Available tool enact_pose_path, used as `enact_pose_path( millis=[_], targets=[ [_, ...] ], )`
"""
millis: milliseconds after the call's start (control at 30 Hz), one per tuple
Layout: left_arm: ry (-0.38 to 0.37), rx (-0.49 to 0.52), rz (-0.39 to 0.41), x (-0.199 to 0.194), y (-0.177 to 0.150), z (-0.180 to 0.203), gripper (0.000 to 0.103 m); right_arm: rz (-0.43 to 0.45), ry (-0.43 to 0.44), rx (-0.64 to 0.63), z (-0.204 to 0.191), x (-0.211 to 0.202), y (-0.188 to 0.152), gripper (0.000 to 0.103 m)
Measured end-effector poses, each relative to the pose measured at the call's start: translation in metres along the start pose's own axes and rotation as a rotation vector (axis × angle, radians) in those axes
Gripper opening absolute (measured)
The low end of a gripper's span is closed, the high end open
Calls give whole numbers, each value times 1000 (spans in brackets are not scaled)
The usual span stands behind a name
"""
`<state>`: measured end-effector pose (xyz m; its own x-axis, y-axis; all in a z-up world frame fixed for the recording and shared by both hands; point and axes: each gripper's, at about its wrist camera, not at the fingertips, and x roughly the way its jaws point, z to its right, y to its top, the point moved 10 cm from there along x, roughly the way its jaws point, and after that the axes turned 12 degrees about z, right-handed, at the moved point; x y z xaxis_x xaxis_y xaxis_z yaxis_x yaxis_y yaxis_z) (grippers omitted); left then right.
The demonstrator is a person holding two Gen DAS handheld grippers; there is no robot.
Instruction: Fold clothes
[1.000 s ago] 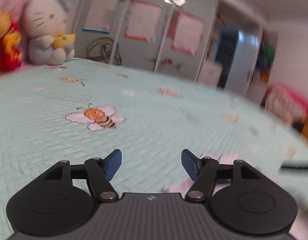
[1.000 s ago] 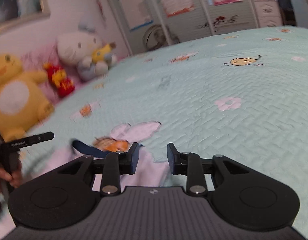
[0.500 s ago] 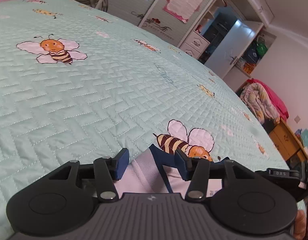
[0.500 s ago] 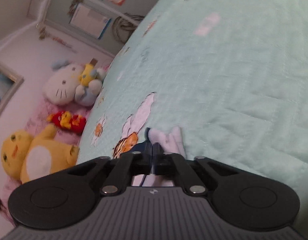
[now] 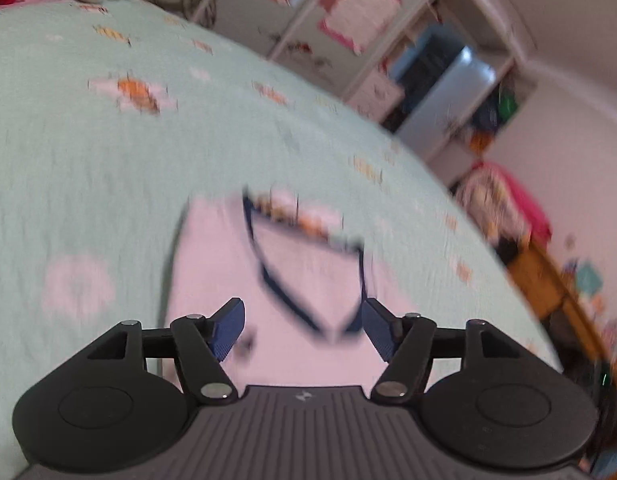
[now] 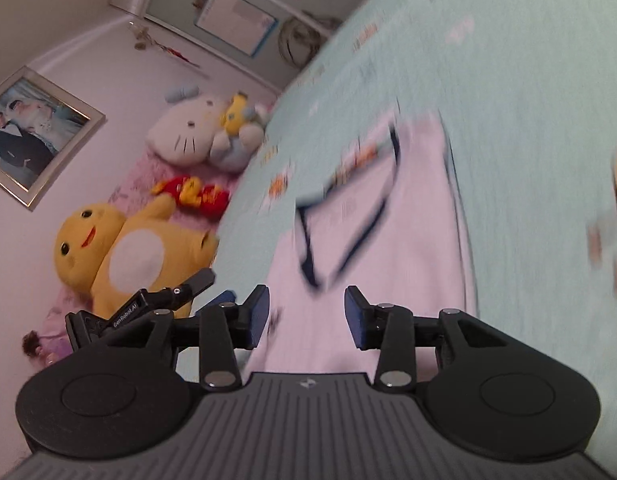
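On the bedspread (image 5: 88,184), pale shirt (image 5: 304,280) lengthwise, navy neckline farthest from both grippers' empty, opening fingers (image 5: 227,330).

A: The bed cover (image 5: 108,184) is quilted cloth, matt, with a stitched ridged texture. The pale pink garment (image 5: 308,276) is soft, smooth cloth with dark blue trim.

B: The left gripper (image 5: 302,328) is matt black plastic with shiny metal pivots. The plush toys (image 6: 124,248) look fuzzy.
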<state>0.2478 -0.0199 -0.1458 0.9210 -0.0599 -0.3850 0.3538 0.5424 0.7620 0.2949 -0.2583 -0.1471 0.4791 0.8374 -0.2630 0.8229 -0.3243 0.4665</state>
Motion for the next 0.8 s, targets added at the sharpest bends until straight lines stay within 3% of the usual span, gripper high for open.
enact_pose_path(
  millis=[67, 133, 267, 367, 467, 567, 667, 800],
  targets=[
    [42, 10, -40, 2, -23, -6, 68, -20, -25, 37, 11, -2, -19, 42],
    [70, -7, -28, 2, -30, -12, 66, -19, -50, 20, 20, -4, -28, 35],
    [92, -21, 23, -17, -21, -6, 66, 19, -52, -4, 0, -17, -21, 40],
    [89, 13, 28, -41, -21, 7, 69, 28, -2, 17, -21, -36, -21, 43],
    [98, 38, -19, -58, -42, 14, 78, -1, 10, 64, -24, -50, -41, 44],
    [167, 42, -102, -58, -66, 6, 78, -37, -64, 77, -10, -53, -60, 45],
    [185, 8, -105, -65, -63, 6, 77, -45, -102, 69, -8, -53, -65, 46],
    [114, 26, -49, -84, -49, 24, 78, -13, 14, 80, -39, -67, -52, 48]
  ],
)
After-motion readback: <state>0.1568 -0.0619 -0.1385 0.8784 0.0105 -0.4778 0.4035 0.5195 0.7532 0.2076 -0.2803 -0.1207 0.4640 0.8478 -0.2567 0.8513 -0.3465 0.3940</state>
